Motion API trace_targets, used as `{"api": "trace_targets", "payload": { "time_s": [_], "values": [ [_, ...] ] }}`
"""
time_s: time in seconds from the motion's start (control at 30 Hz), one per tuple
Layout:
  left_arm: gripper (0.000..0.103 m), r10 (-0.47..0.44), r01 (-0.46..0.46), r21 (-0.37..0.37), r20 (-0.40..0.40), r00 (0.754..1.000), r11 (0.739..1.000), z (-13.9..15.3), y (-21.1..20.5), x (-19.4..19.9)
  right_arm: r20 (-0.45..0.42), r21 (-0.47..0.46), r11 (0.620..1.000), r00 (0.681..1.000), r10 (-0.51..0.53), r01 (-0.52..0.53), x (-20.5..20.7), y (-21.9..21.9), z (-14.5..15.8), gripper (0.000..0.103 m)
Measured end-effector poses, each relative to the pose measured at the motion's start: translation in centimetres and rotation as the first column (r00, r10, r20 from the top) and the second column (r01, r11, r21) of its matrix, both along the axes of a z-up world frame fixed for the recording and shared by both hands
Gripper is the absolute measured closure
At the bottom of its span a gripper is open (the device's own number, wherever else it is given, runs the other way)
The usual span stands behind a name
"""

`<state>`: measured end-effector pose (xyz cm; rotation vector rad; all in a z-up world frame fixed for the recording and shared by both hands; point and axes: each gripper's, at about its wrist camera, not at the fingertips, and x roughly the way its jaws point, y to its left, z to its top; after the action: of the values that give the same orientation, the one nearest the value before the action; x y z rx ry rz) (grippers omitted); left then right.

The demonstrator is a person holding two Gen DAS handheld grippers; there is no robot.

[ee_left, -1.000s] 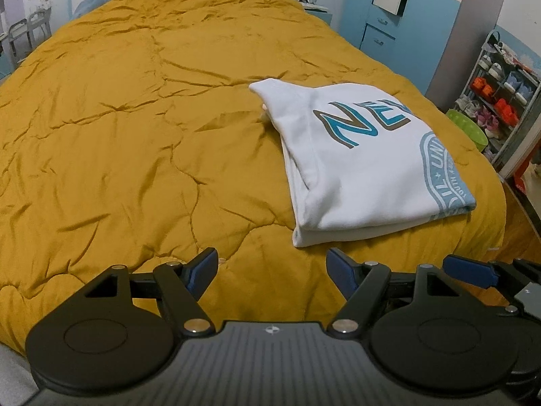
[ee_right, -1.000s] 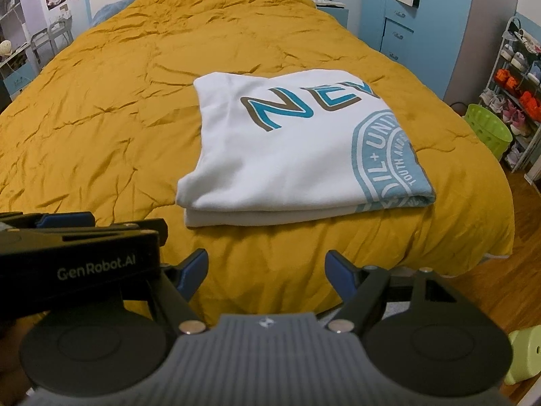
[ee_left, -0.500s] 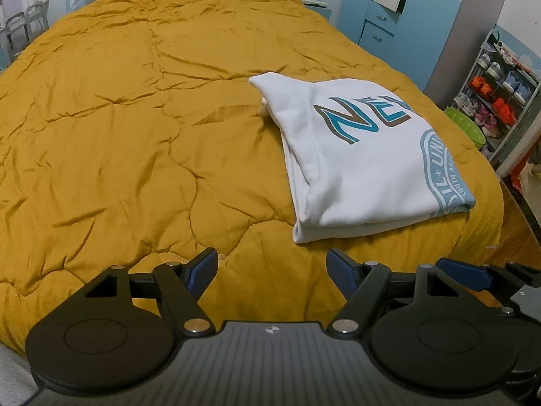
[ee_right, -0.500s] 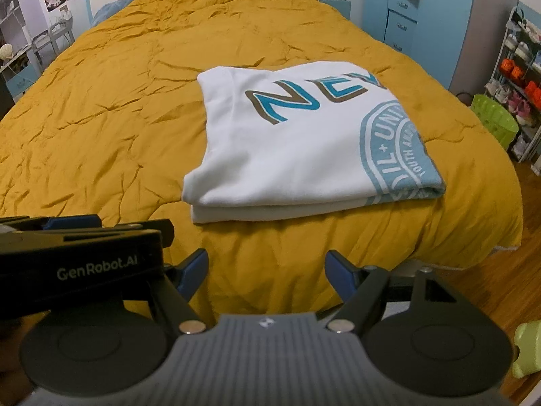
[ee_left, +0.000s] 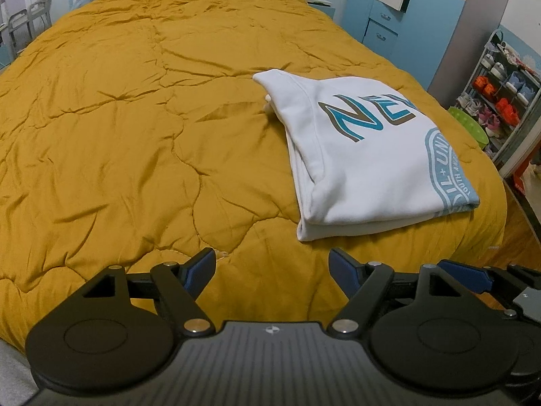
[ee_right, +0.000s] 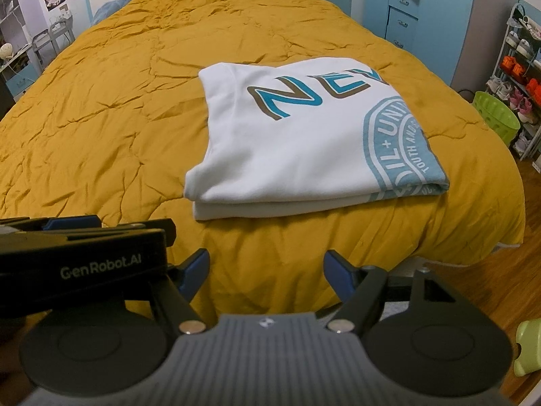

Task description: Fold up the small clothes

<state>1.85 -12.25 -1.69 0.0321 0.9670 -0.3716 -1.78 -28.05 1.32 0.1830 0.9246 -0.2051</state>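
1. A big bed (ee_left: 135,118) fills most of both views. A mustard-yellow quilt (ee_right: 118,128) covers it, full of wrinkles and stitched lines.
2. A white sweatshirt (ee_right: 297,149) lies folded flat on the quilt, near the foot end of the bed and closer to its right side. It has big blue and brown letters and a round light-blue stamp print. Two thick layers show along the folded edge that faces the cameras.
3. A blue cabinet (ee_left: 382,23) with drawers stands past the right side of the bed, against the wall.
4. A shoe rack (ee_left: 500,88) full of shoes stands right of the bed, farther out than the sweatshirt.
5. A green basket (ee_right: 497,118) sits on the wood floor between the bed and the shoe rack.
6. The left gripper (ee_left: 272,270) hangs over the foot edge of the bed, down and left of the sweatshirt. Its jaws are wide apart and hold nothing. They do not touch the sweatshirt.
7. The right gripper (ee_right: 265,270) hangs just below the sweatshirt's near edge, over the foot of the bed. Its jaws are wide apart too, and nothing is between them.
8. The two grippers are side by side, and each shows at the edge of the other one's view.
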Motion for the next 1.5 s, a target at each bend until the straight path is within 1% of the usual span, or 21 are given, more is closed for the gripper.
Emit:
{"api": "trace_targets", "payload": {
  "time_s": [0.37, 1.5],
  "values": [
    [0.014, -0.003, 0.003, 0.01, -0.003, 1.0, 1.0, -0.25, 0.09, 0.15, -0.003, 0.009, 1.0, 1.0, 0.005, -0.005, 0.02, 0.21, -0.15, 0.033],
    [0.014, -0.021, 0.021, 0.008, -0.008, 1.0, 1.0, -0.06, 0.5, -0.33, 0.0, 0.023, 1.0, 1.0, 0.013, -0.013, -0.31, 0.56, -0.15, 0.033]
  ]
}}
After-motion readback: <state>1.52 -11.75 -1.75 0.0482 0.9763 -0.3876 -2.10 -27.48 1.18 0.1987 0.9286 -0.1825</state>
